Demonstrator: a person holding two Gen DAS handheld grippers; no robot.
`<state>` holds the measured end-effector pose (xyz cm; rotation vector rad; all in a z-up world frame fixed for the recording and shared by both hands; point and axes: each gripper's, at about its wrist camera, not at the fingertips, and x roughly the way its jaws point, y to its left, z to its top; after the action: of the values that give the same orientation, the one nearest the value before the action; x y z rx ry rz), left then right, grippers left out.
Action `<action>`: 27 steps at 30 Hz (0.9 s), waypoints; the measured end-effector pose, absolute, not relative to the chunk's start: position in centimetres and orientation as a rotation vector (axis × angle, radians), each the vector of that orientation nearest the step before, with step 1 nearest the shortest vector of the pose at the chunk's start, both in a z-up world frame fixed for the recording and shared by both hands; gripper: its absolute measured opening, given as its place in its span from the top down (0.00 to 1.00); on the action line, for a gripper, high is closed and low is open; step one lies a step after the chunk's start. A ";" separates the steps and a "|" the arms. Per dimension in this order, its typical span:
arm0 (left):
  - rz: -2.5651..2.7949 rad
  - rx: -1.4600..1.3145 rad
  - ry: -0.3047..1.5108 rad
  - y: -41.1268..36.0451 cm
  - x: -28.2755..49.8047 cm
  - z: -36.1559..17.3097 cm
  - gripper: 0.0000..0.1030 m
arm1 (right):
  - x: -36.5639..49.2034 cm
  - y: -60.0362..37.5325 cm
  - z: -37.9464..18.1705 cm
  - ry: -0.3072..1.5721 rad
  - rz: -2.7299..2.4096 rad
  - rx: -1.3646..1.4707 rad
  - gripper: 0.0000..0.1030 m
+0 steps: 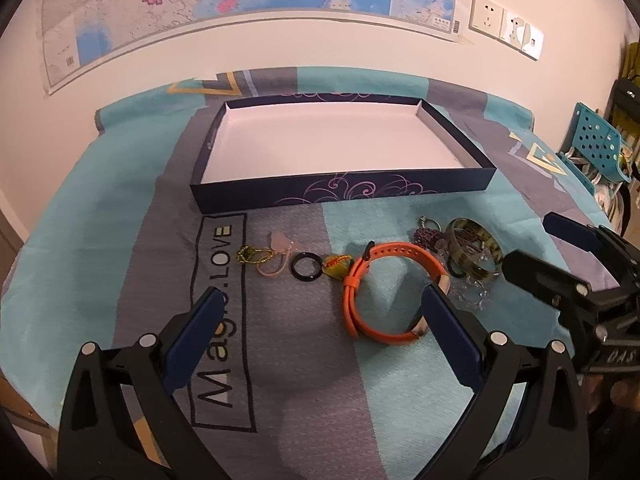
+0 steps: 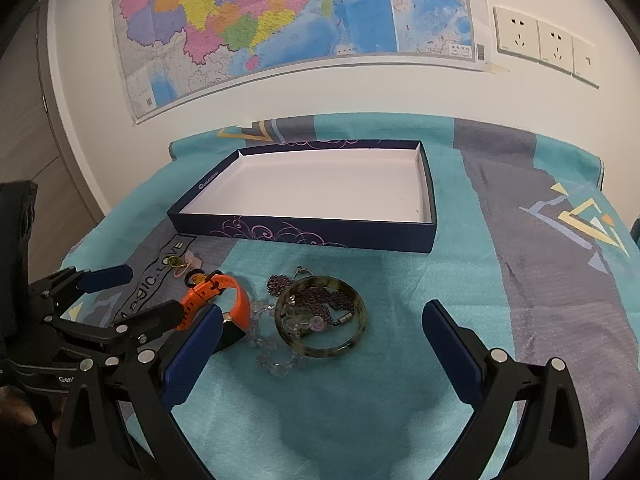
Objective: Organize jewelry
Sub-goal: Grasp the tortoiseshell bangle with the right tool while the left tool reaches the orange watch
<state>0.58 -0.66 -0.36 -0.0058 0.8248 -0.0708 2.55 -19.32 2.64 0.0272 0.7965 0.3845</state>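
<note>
A colourful wall map (image 2: 288, 20) hangs beside white sockets (image 2: 540, 46) — a teal patterned cloth (image 2: 520, 220) below.

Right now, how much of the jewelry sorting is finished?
Nothing is done: the box holds nothing. Nothing is in hand either; the left claw and right claw are both open and hold nothing. All is left on the cloth: the orange watch, bangle, black ring, bead strands and small charms.

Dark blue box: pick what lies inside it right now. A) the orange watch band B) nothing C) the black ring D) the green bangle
B: the dark blue box shows only its bare white floor, while the orange watch band, black ring and green bangle all lie on the cloth in front of it.
</note>
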 end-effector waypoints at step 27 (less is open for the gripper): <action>-0.259 -0.026 0.939 -0.4 2.5 -2.6 0.66 | 7.3 -20.5 -0.5 0.976 0.492 0.007 0.84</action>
<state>2.53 -0.38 -2.65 -0.0261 0.9394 -0.2589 7.29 -20.49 -0.47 0.0072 0.9760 0.4917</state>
